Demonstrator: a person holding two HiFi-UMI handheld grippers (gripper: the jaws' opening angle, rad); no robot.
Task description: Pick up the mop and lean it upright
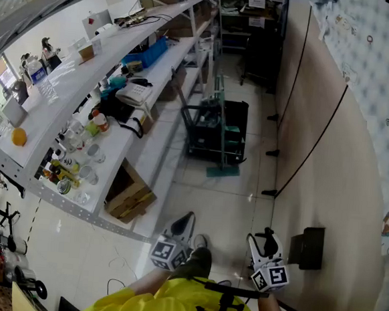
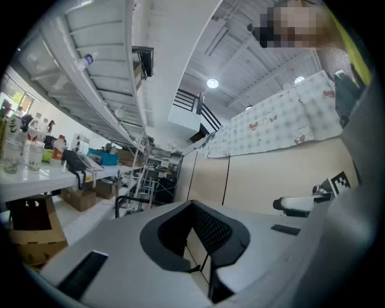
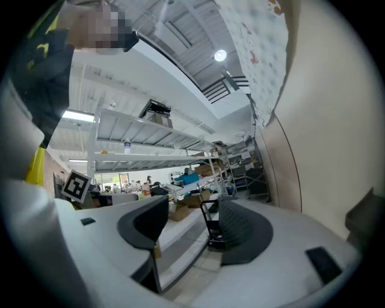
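Note:
A teal mop [image 1: 218, 130] stands far ahead in the head view, its flat head [image 1: 221, 171] on the tiled floor and its handle running up beside a black cart [image 1: 216, 130]. Whether the handle rests on the cart I cannot tell. Both grippers are held close to my body, well short of the mop. My left gripper [image 1: 185, 219] [image 2: 194, 207] is shut with nothing between its jaws. My right gripper [image 1: 266, 235] [image 3: 192, 224] is open and empty; the black cart [image 3: 210, 224] shows between its fingers.
A long white bench [image 1: 114, 148] with bottles, cups, a telephone [image 1: 135, 93] and an orange [image 1: 19, 136] runs along the left, with cardboard boxes [image 1: 129, 199] under it. A beige partition [image 1: 326, 182] lines the right, and a black panel [image 1: 306, 247] leans at its base.

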